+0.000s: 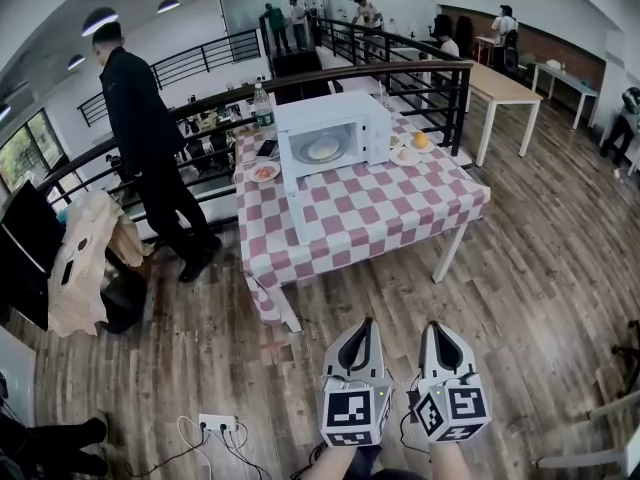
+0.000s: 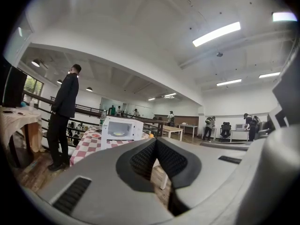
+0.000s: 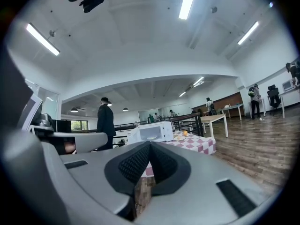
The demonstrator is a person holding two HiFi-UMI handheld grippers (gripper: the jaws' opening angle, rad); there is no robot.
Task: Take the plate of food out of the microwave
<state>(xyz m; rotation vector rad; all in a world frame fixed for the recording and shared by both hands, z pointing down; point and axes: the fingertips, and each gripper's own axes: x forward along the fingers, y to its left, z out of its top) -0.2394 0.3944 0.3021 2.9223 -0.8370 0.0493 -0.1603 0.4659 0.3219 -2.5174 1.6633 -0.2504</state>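
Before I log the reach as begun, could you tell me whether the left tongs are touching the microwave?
Apart. The head view shows the left tongs over bare floor, well short of the table bearing the microwave.

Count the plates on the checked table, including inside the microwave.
4: a white plate inside the white microwave, a plate of reddish food left of it, apparently two small plates right of it. Others may hide behind.

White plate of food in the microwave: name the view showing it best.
Head view: the white plate of food shows largest, inside the white microwave. Both gripper views show the plate only as a tiny distant patch.
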